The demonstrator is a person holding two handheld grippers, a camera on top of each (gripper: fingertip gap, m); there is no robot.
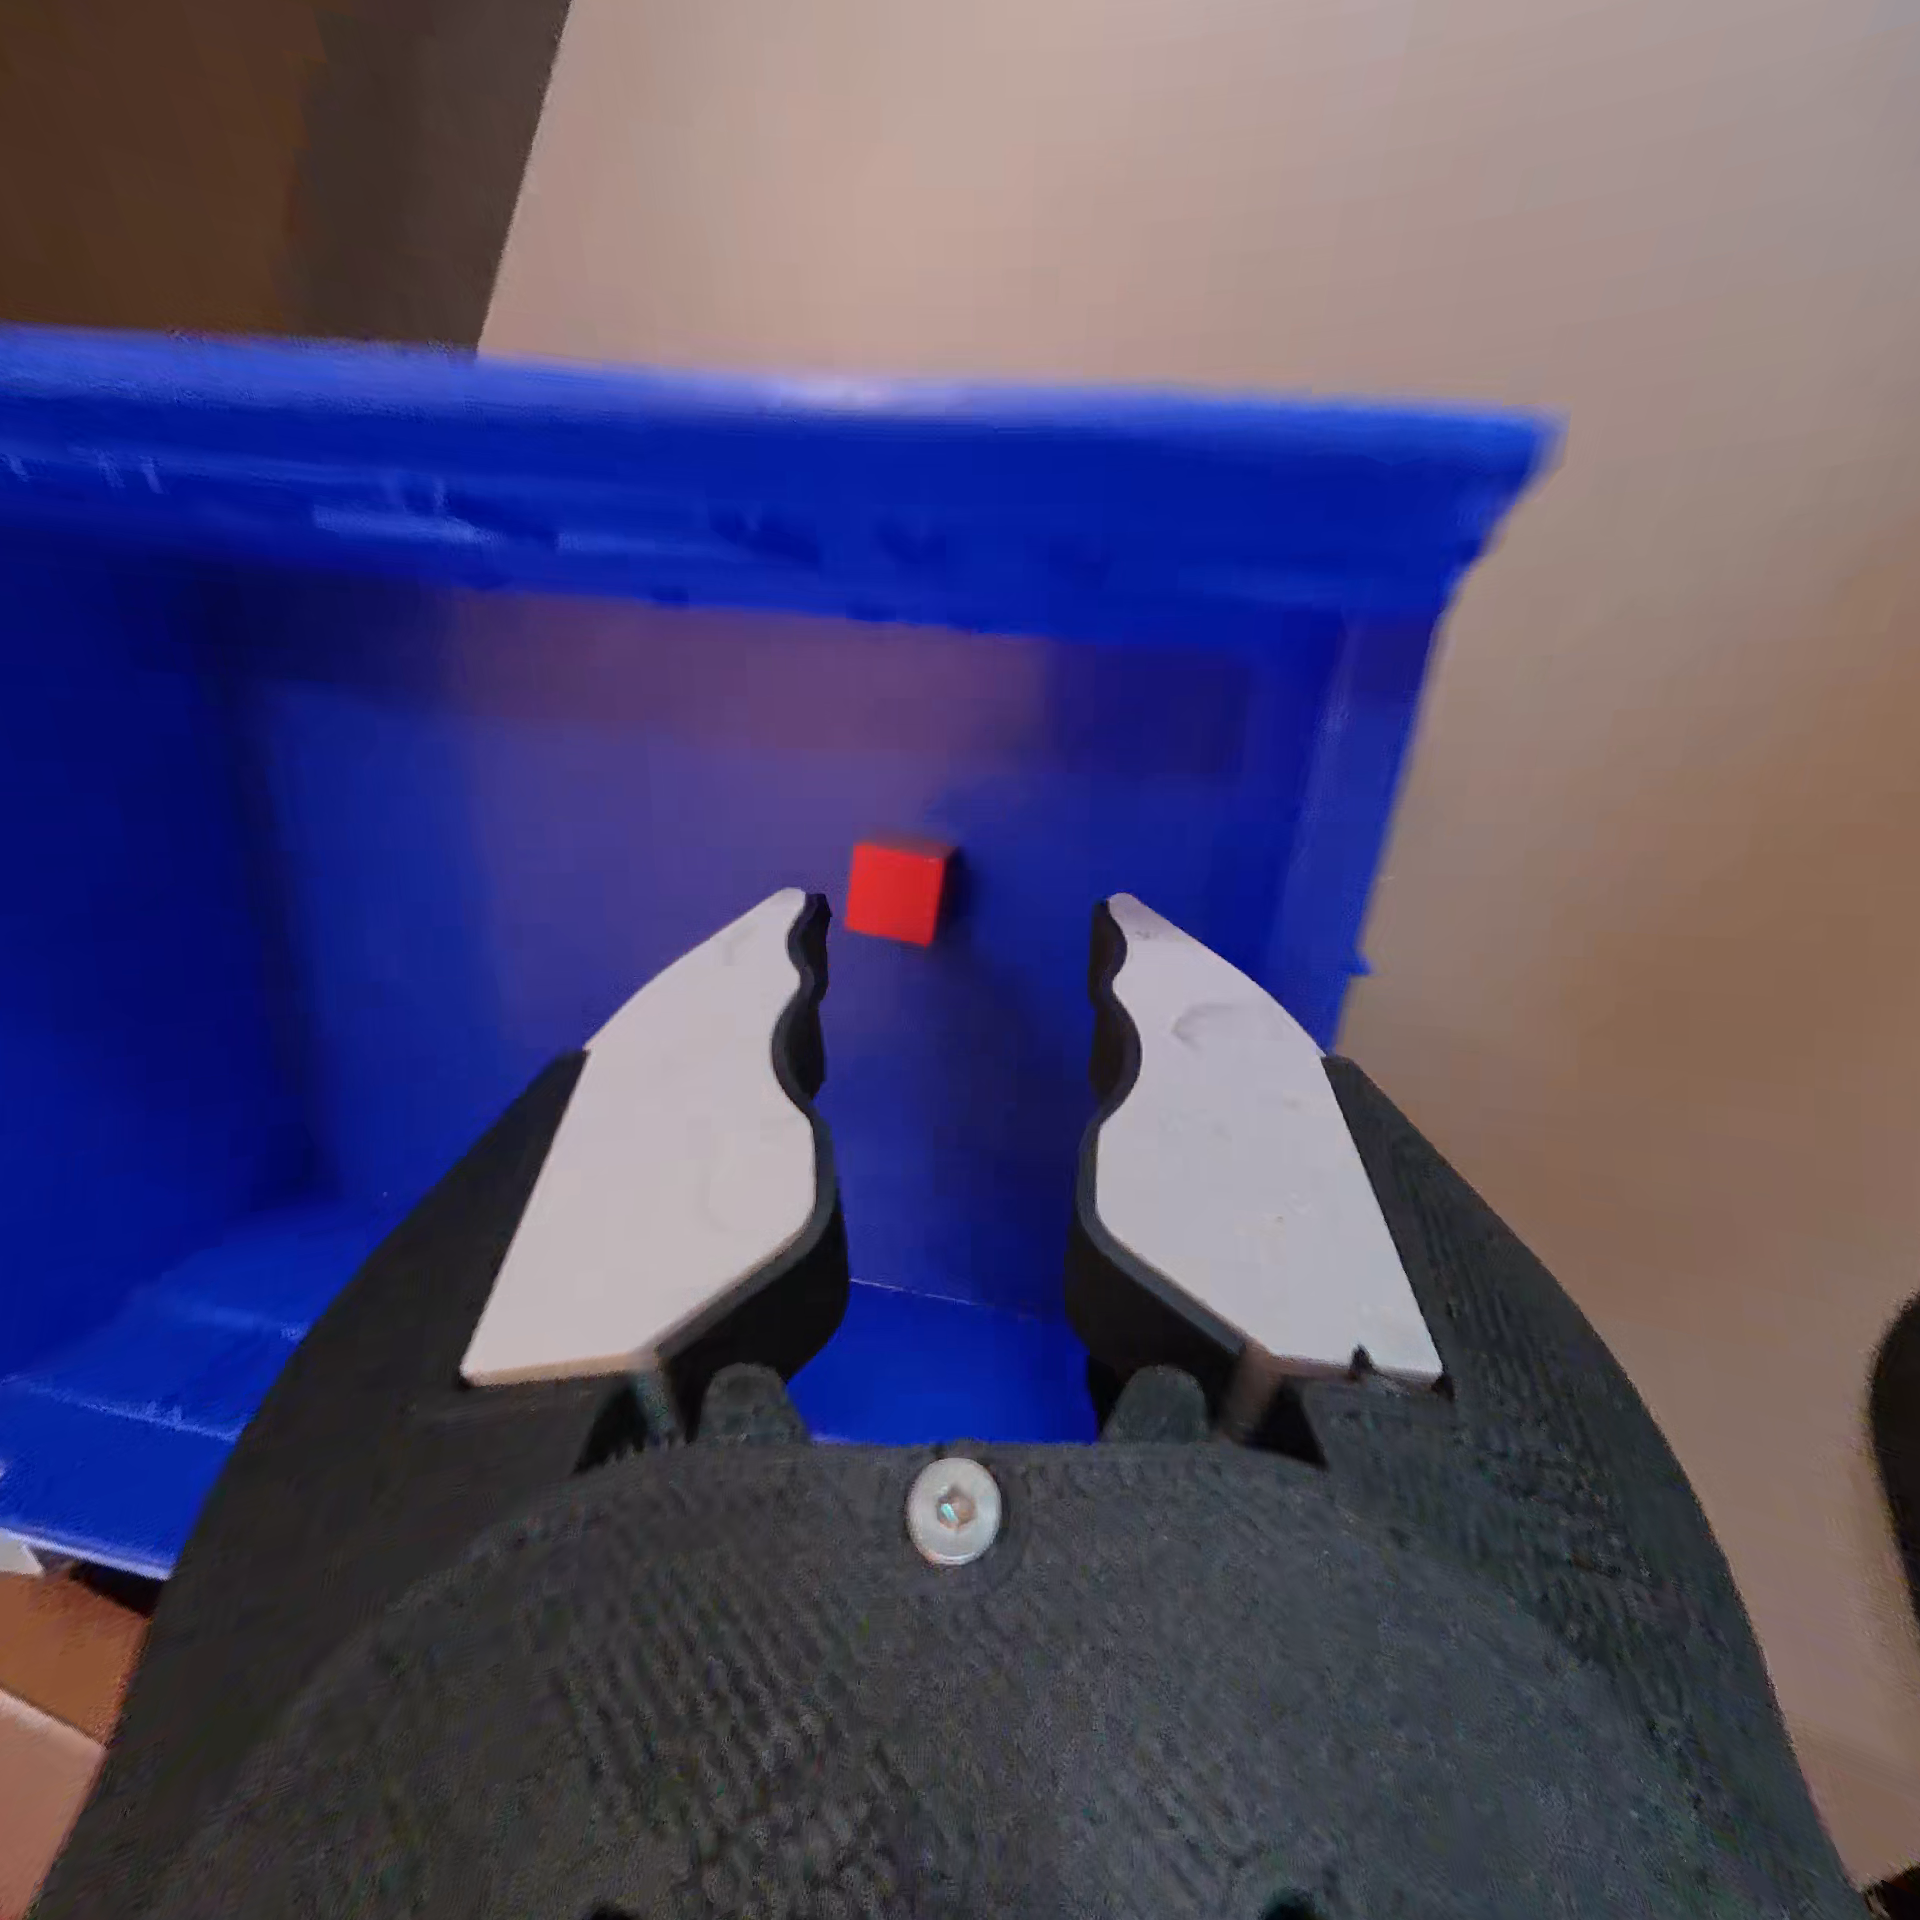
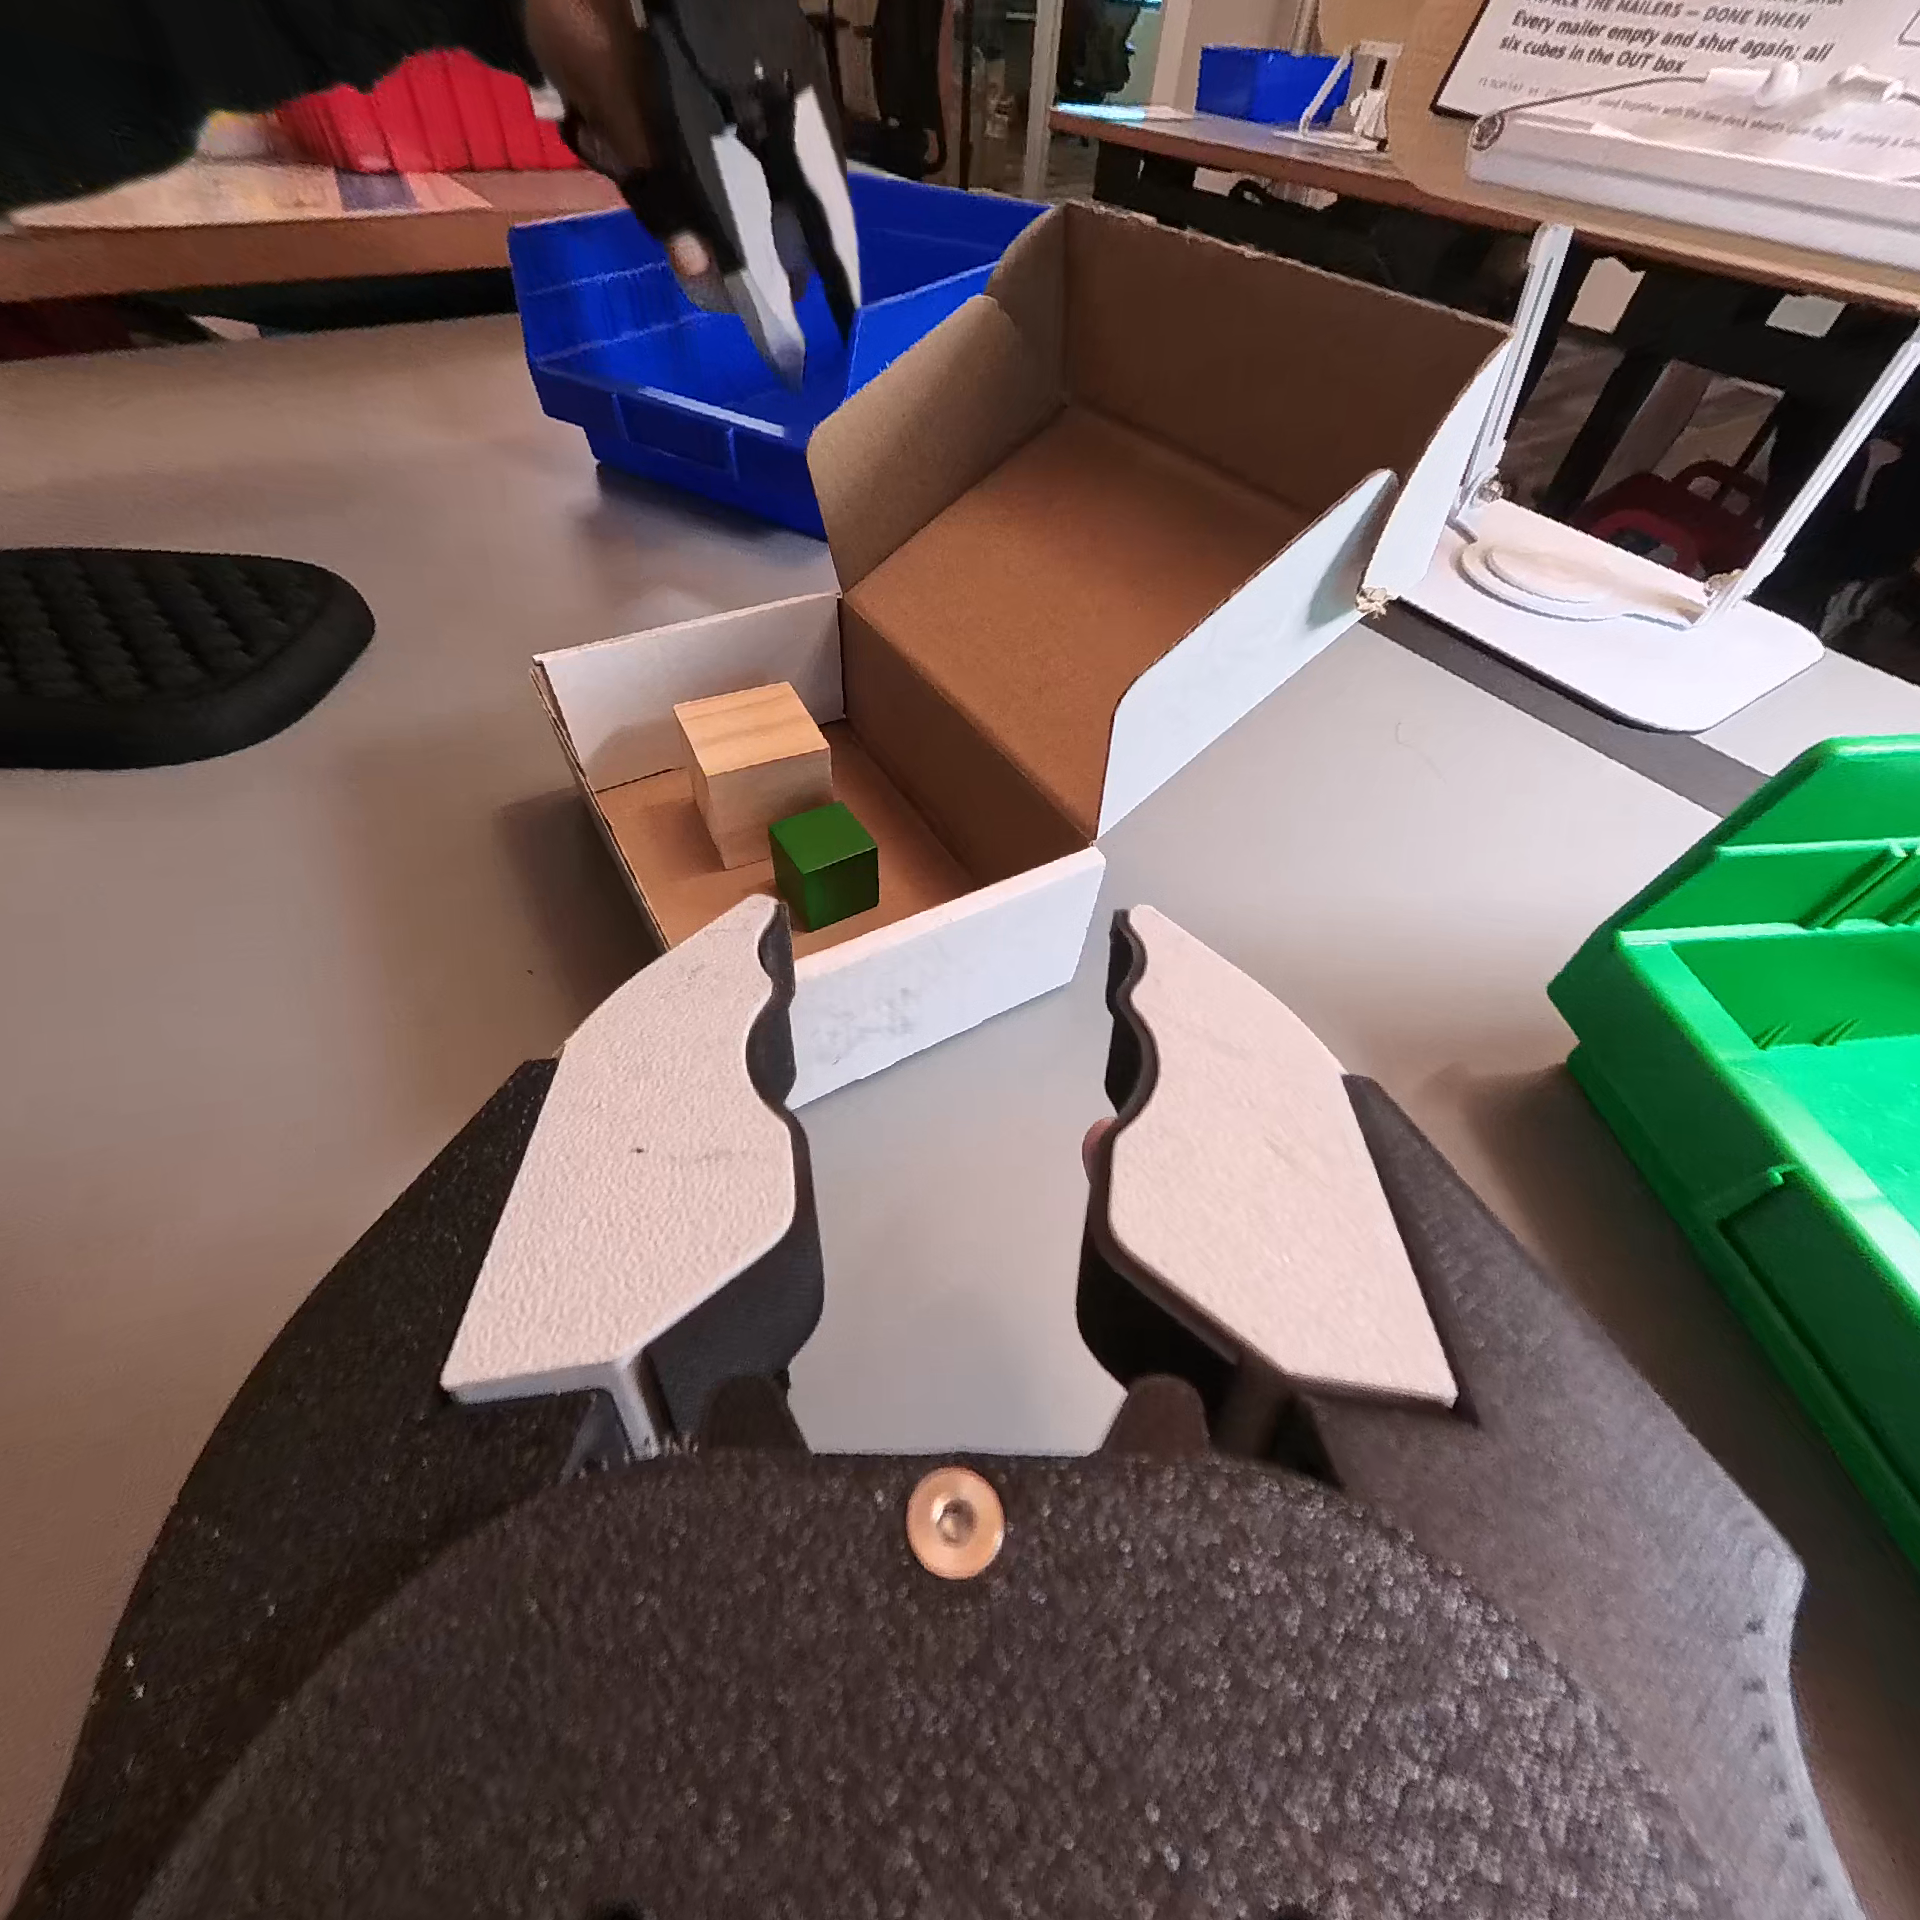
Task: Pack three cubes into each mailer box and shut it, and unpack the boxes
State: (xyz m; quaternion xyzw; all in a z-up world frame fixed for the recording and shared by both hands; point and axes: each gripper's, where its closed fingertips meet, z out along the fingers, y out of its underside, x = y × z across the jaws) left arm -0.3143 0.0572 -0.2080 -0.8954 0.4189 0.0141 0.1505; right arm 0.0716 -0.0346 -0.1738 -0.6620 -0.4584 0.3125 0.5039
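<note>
The left tool [image 1: 956, 914] is released and points down into the blue bin [image 1: 665, 582], probably to reach the red cube [image 1: 899, 891] on its floor. The right tool [image 2: 951, 925] is also released and empty, above the counter [image 2: 260, 935] before the open mailer box [image 2: 1039, 582], where a wooden cube [image 2: 753, 764] and green cube [image 2: 826, 862] lie. The bin's left part is cut off

Two handheld grippers with rough black printed bodies and pale grey finger plates.

The left gripper [image 1: 958, 914] and right gripper [image 2: 951, 920] look alike: each grey, curved finger [image 1: 665, 1153] tapers to a point, backed by black padding with a wavy inner edge. A round silver screw [image 1: 954, 1509] sits at the centre of each grainy black housing [image 2: 935, 1704]. A dark sleeve [image 2: 125, 94] shows in the right wrist view.
</note>
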